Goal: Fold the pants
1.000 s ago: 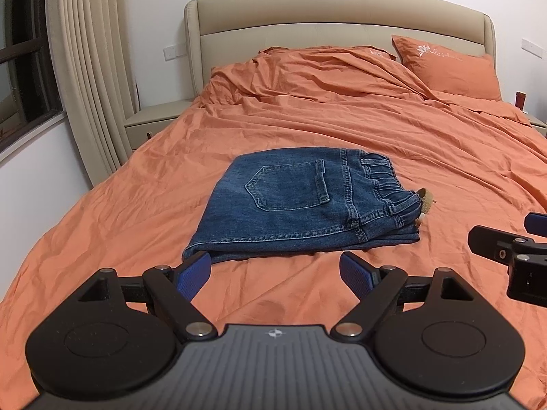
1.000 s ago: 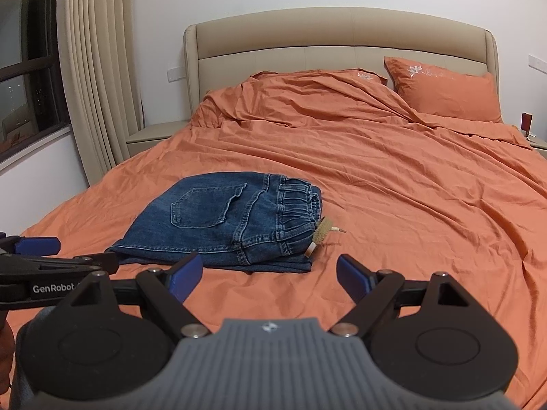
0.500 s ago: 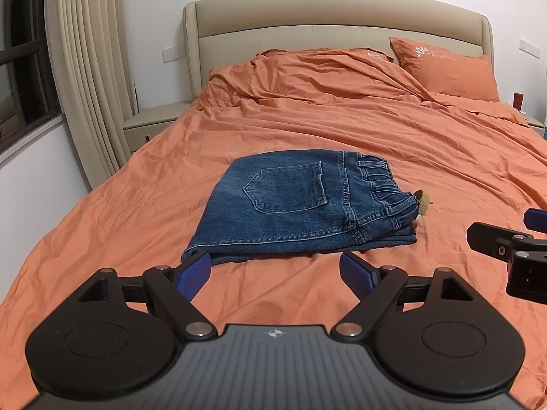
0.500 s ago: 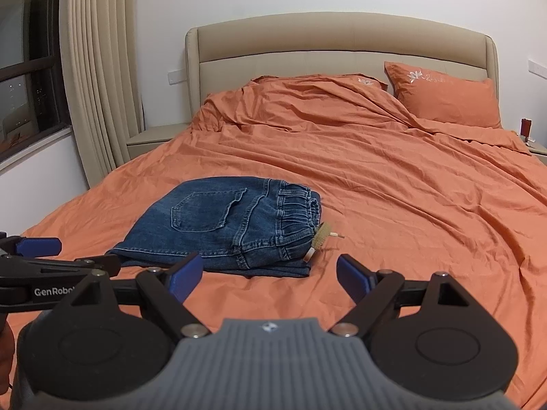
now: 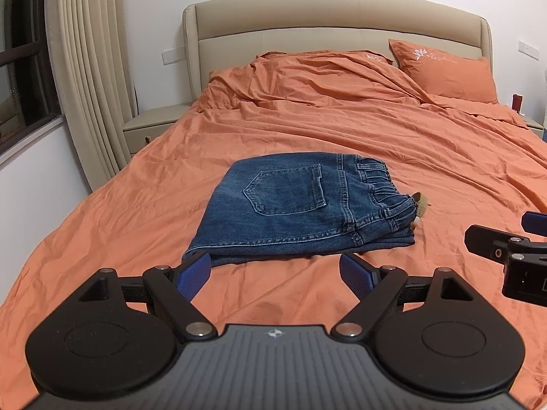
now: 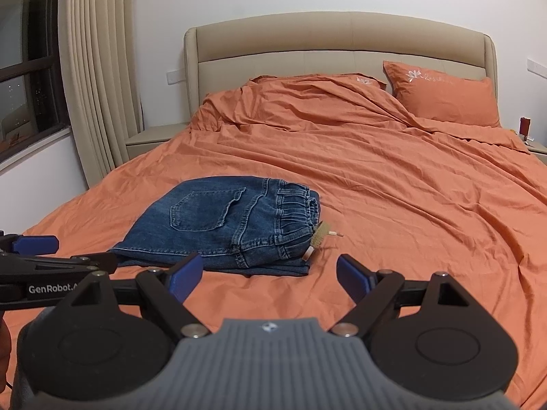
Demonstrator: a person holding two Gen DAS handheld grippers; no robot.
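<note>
Blue denim pants (image 5: 301,205) are lying folded into one compact stack on the orange bedsheet (image 5: 342,130), toward the left half of the bed, waistband facing right. Judging by the neat stack, the folding is looking finished, with nothing obvious remaining. Two grippers are hovering near the foot of the bed, apart from the pants: the left gripper (image 5: 275,273) and the right gripper (image 6: 270,273), both with jaws spread wide and holding nothing. One orange pillow (image 6: 444,99) is sitting at far right.

"genrobot" on left hand-held gripper (image 6: 61,259)
</note>
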